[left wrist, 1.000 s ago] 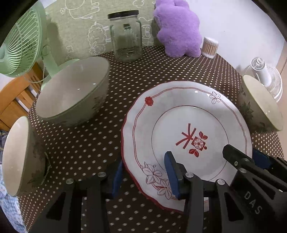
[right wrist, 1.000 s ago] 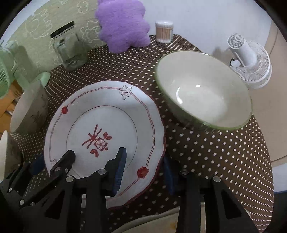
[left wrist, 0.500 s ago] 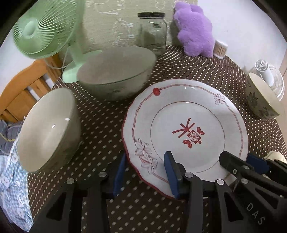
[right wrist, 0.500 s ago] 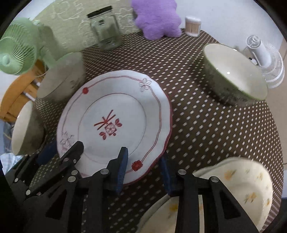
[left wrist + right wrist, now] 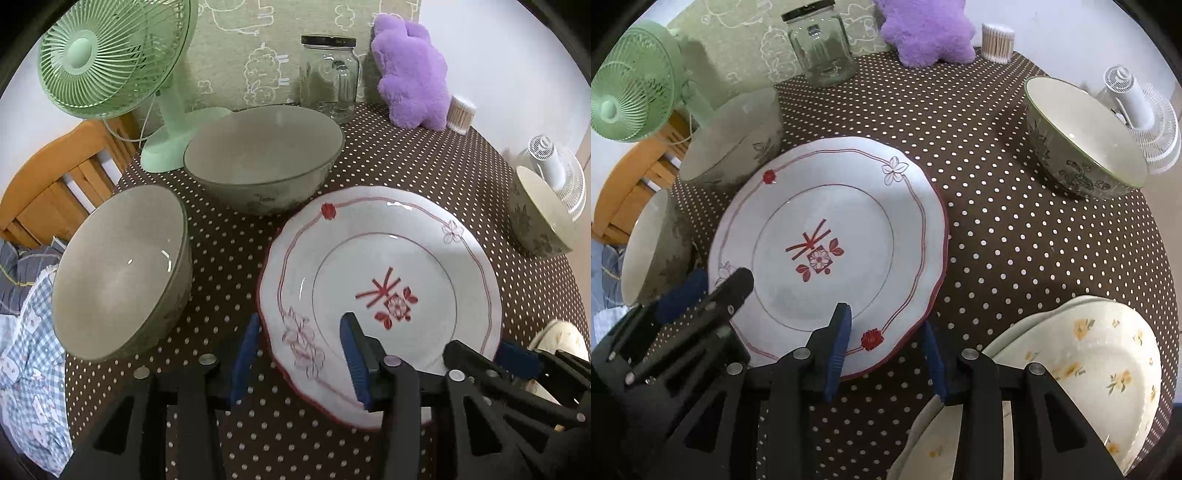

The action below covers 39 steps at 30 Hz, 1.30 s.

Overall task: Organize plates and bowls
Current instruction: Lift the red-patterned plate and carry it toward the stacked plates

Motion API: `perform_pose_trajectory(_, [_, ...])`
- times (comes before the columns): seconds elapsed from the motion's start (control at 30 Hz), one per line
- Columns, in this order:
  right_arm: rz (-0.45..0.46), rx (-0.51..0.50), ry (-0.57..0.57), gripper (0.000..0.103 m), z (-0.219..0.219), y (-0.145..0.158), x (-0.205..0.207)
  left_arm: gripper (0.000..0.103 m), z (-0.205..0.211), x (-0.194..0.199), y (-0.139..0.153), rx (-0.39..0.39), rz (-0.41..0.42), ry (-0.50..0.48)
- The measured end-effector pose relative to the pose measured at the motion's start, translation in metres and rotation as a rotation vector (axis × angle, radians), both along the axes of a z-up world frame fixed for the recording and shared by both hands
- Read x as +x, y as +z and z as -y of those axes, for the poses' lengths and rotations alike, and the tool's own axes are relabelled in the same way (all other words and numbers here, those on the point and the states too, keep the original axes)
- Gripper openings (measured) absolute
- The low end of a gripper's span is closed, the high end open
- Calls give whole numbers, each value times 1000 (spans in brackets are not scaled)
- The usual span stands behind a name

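Observation:
A white plate with red trim point(image 5: 384, 273) point(image 5: 831, 243) is held above the dotted table by both grippers. My left gripper point(image 5: 301, 360) grips its near left rim, one finger above and one below. My right gripper point(image 5: 886, 350) grips its near right rim the same way. Two grey-green bowls point(image 5: 258, 162) point(image 5: 118, 269) stand left of the plate; they also show in the right wrist view point(image 5: 735, 136) point(image 5: 646, 243). A third bowl point(image 5: 1082, 136) stands at the right. Cream flowered plates point(image 5: 1082, 373) lie stacked at the near right.
A green fan point(image 5: 110, 55), a glass jar point(image 5: 328, 74), a purple plush toy point(image 5: 410, 70) and a cotton swab tub point(image 5: 997, 40) stand along the back. A small white fan point(image 5: 1137, 107) sits off the right edge. A wooden chair point(image 5: 55, 177) is at the left.
Both grippers have drawn back and up with the plate. More of the table shows, including the second left bowl and the stacked flowered plates.

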State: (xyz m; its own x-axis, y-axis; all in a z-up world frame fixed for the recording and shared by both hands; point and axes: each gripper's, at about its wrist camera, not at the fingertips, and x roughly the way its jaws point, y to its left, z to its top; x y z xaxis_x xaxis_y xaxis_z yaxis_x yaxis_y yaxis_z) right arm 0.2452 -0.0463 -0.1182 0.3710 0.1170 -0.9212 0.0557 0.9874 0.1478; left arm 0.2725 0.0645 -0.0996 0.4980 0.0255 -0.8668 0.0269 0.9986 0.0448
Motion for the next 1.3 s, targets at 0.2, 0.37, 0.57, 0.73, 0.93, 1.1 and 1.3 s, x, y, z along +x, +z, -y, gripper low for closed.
perform_pose_trajectory(0.2, [61, -73, -15, 64, 7, 8, 19, 51, 1, 14, -8, 7, -20, 14])
perform_pose_trajectory(0.37, [73, -76, -26, 64, 14, 6, 44, 53, 2, 26, -11, 12, -28, 21])
perform_pose_trajectory(0.57, [71, -83, -14, 64, 16, -2, 65, 55, 1, 39, -17, 2, -44, 36])
perform_pose_trajectory(0.73, [65, -72, -2, 63, 16, -9, 72, 58, 2, 43, -18, -9, -44, 53])
perform_pose_trajectory(0.93, [60, -62, 27, 49, 10, -12, 73, 58, 2, 43, -19, -9, -44, 53])
perform_pose_trajectory(1.1, [47, -75, 24, 48, 7, -10, 70, 57, 2, 39, -19, -13, -58, 49])
perform_pose_trajectory(1.3, [22, -96, 24, 48, 4, -8, 50, 57, 2, 23, -16, -14, -79, 47])
